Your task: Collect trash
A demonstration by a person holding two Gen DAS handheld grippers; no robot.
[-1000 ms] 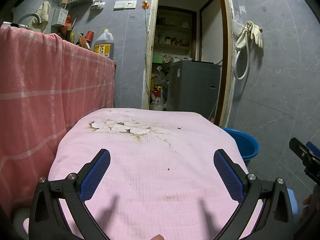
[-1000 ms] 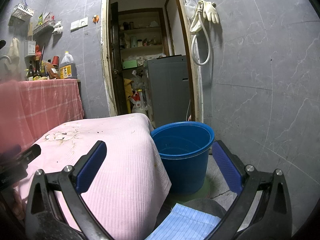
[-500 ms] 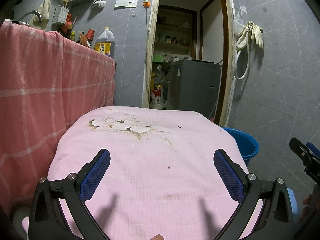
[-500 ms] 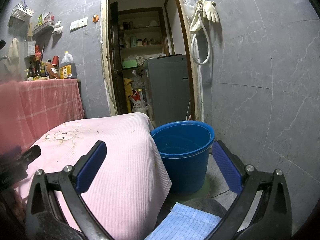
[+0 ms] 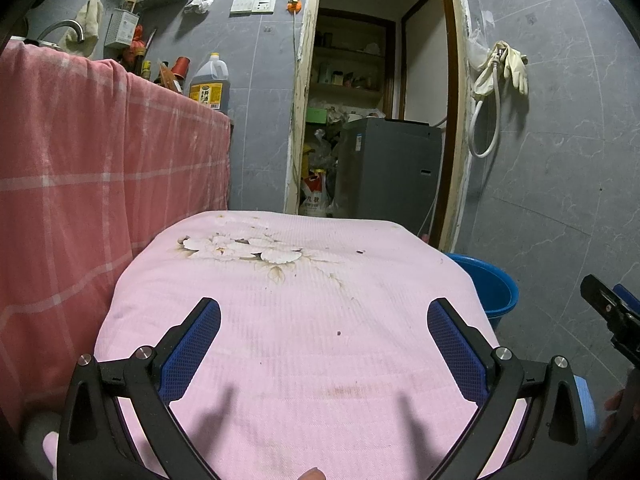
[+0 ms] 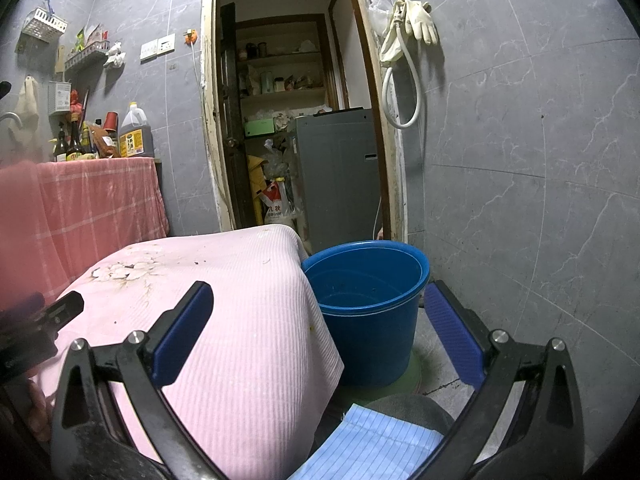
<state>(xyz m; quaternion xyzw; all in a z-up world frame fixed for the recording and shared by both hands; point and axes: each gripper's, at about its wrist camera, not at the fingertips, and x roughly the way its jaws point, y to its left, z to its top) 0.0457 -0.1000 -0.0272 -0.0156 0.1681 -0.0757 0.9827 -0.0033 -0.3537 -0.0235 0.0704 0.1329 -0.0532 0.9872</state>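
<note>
Left wrist view: the left gripper [image 5: 324,320] is hovering over the pink cloth [image 5: 280,320], fingers spread wide and holding nothing. The right gripper [image 6: 320,320] is likewise gaping empty, facing the blue bucket [image 6: 368,304] standing just beside the cloth's edge. Only tiny dark crumbs [image 5: 339,333] are showing as trash on the cloth; picking them likely means lowering slowly and pinching squarely, without snagging fabric.

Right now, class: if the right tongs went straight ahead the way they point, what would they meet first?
Probably the blue bucket, which fills the gap between the open right tongs, beside the pink cloth. Depth is unclear, so this is a judgement.
</note>
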